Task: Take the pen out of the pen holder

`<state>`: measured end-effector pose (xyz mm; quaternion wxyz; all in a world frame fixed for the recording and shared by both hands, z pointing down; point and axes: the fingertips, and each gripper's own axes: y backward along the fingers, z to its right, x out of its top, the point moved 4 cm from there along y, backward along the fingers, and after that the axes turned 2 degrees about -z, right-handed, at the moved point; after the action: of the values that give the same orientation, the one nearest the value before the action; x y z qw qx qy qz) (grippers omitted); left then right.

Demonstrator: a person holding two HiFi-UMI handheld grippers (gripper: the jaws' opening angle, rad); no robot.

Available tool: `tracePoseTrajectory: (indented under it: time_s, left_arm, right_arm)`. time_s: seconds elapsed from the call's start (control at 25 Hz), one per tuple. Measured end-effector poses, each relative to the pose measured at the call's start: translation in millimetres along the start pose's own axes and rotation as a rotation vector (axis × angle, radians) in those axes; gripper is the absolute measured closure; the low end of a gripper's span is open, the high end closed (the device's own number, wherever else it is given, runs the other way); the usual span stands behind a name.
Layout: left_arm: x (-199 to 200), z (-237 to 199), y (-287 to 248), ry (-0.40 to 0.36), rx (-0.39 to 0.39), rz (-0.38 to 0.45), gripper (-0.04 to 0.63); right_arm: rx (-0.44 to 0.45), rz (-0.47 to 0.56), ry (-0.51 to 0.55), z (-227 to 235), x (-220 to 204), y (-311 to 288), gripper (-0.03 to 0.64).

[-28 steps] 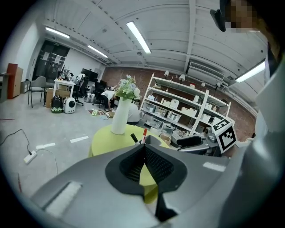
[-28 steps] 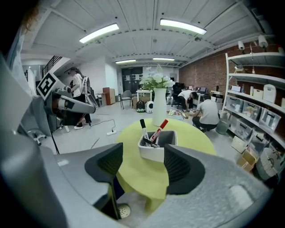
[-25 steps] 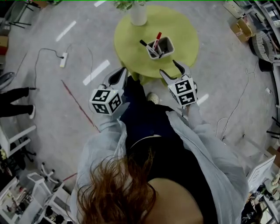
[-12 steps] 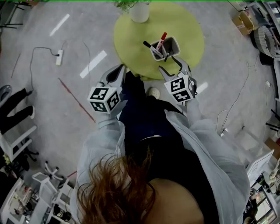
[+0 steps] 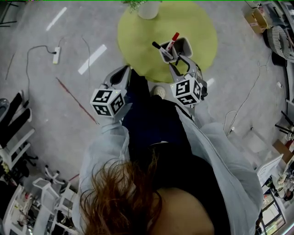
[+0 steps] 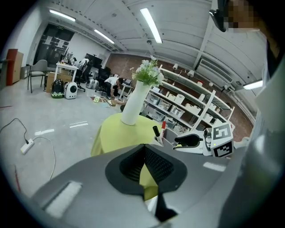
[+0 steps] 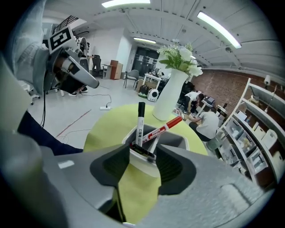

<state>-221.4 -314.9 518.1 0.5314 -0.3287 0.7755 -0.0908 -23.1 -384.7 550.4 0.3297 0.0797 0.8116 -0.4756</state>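
Grey holder (image 7: 143, 164): one black pen (image 7: 140, 127), one red pen (image 7: 164, 129).

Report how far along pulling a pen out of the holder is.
Done: nothing out yet; the black pen and red pen both stand in the pen holder. In hand: the right gripper is close up to the holder's near rim, jaws closing, no pen gripped. Left to do: grip a pen and lift it clear. The left gripper is shut and holds nothing.

Table (image 5: 138, 41) lying bare left of pen holder (image 5: 186, 46); vase (image 5: 148, 9) standing well apart at far edge. Black pen (image 7: 140, 122), red pen (image 7: 162, 129) crossing holder mouth; right tool (image 7: 143, 151) jaws closing astride near wall.
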Motion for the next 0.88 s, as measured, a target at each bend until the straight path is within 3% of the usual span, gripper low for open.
tracePoseTrajectory:
  time_s: [0.16,0.32,0.88]
  left_arm:
    - [0,-4,-2,-0.004,0.005,-0.005,0.577]
    - [-1,-1,-2,-0.005,0.007,-0.008,0.578]
    - [3,9,1,-0.028,0.006,0.012,0.577]
  right_arm:
    - [-0.051,-0.003,0.009,5,3,-1,0.516]
    - [-0.098,0.007,0.029,12,3,2,0.545]
    - [-0.135,0.055,0.045,33,4,13,0.575]
